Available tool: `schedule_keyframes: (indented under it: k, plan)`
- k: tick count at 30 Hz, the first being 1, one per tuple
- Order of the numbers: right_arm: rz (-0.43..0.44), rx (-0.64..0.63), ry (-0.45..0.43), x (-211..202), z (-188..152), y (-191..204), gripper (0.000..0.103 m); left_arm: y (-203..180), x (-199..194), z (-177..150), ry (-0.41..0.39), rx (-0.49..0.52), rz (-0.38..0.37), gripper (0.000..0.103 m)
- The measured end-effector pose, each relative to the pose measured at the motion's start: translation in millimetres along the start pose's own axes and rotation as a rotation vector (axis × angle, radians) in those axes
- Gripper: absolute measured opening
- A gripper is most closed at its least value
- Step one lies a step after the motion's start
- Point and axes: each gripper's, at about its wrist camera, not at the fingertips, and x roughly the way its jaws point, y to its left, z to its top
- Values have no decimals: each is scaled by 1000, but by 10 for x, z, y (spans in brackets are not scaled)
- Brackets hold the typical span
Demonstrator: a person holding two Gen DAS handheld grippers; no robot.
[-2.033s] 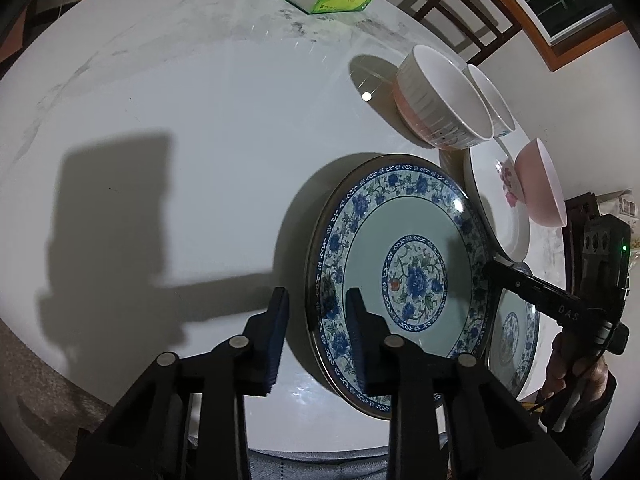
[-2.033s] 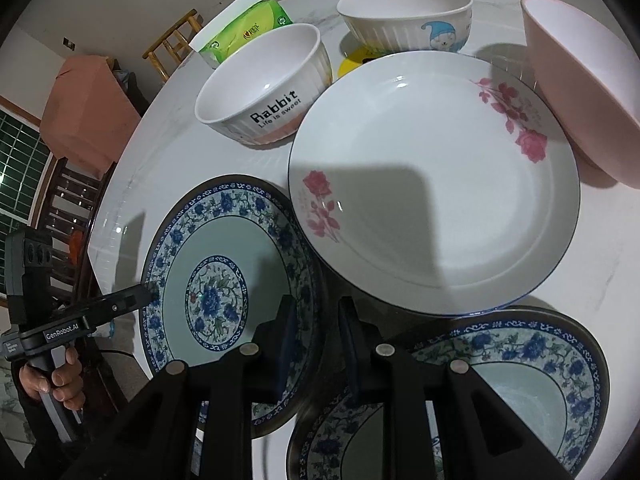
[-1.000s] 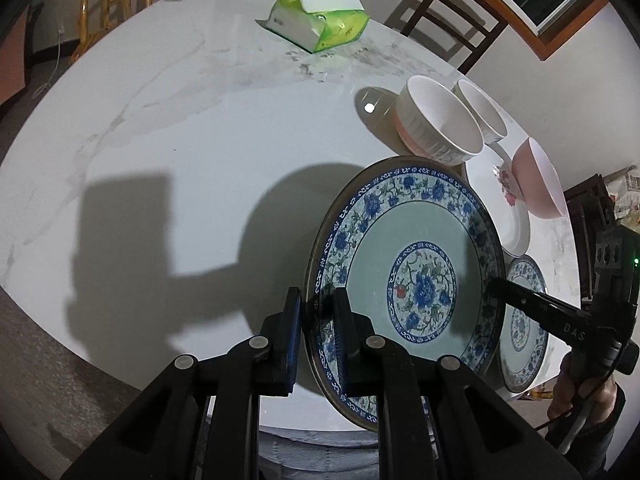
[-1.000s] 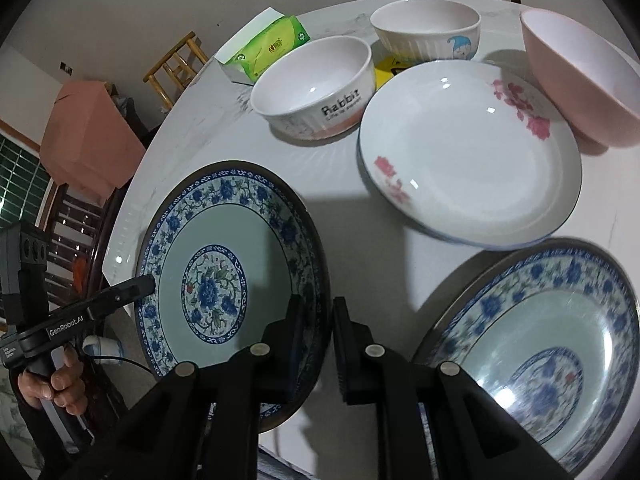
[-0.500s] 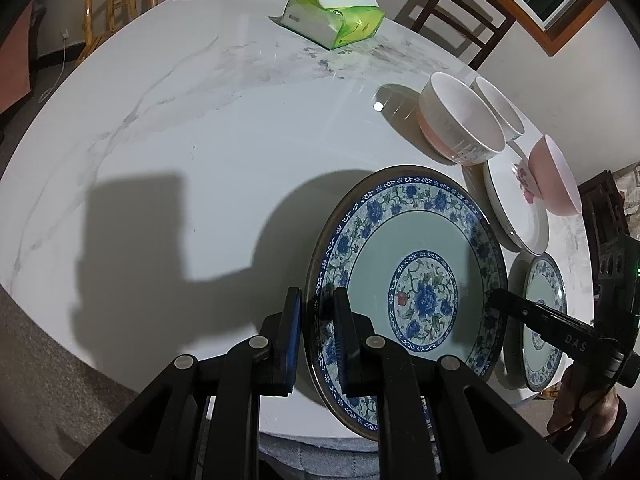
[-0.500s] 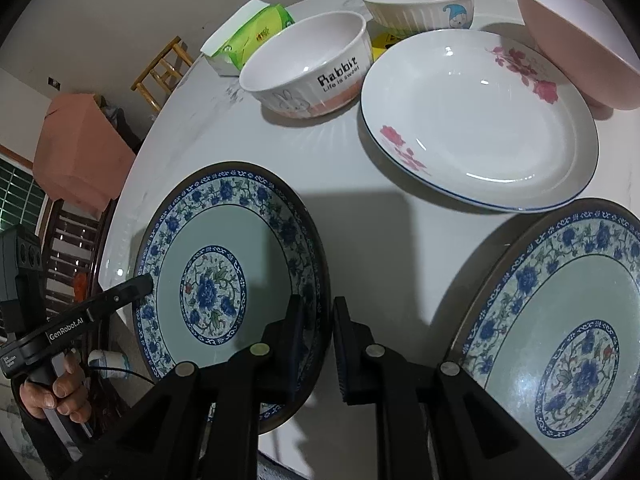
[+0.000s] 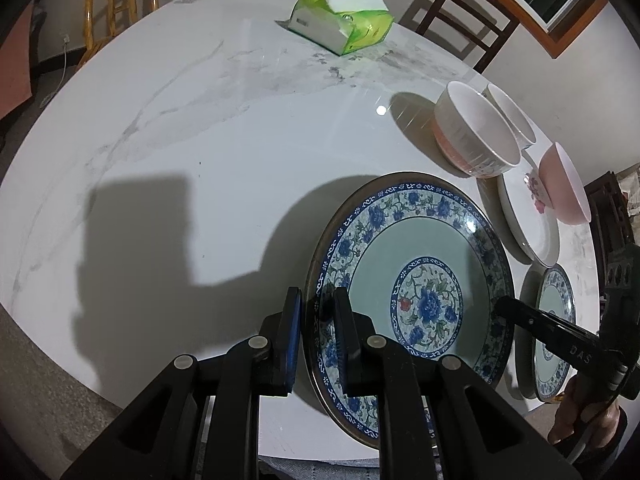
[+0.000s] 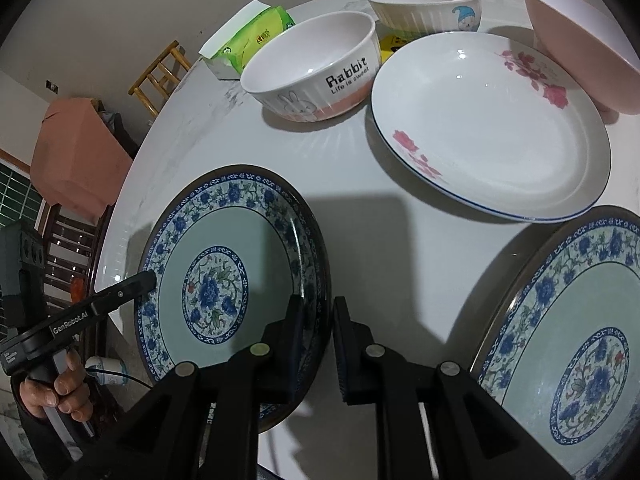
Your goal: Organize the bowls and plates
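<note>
The round blue-and-white floral porcelain plate [image 7: 412, 288] is being pinched at opposite rims by the left tool [image 7: 316, 336] and the right tool [image 8: 318, 340], both pressed onto its edge, and it is being held at the near edge of the white marble counter [image 7: 200, 152], beside a second matching floral plate [image 8: 576, 352]. The glazed rim is likely being gripped only thinly, so a slip or uneven pull between the two tools could be tipping the plate off the counter edge or knocking it against its twin. "Rabbit Life is sweet" is being shown on the white ribbed bowl [image 8: 316, 76]; "GenRobot.AI" is being read on the left tool in the right wrist view, "DAS" on the right tool in the left wrist view
</note>
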Motion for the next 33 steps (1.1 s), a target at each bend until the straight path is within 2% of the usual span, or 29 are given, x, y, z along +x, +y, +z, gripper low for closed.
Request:
schedule_keyframes:
  k: [17, 19, 20, 22, 25, 27, 30, 33]
  plan:
    - [-45, -66, 6, 87, 0, 129, 18, 84, 129, -26, 15, -26, -13, 15]
    - [-56, -82, 2, 82, 4, 159, 20, 85, 126, -22, 5, -23, 0, 18]
    - [-68, -91, -5, 74, 6, 163, 23, 95, 119, -19, 1, -27, 9, 25]
    - [-83, -116, -21, 36, 6, 195, 26, 121, 79, -17, -21, -37, 30, 30]
    - [-116, -149, -70, -78, -32, 212, 27, 127, -23, -23, -65, -46, 65, 32]
    - [-143, -180, -114, -176, -53, 227, 27, 88, -107, -38, -100, -43, 102, 39]
    - [-189, -222, -171, -334, -113, 246, 27, -75, -261, -105, -177, -2, 173, 45]
    - [-220, -246, -217, -504, -193, 259, 27, -298, -365, -203, -224, 29, 190, 51]
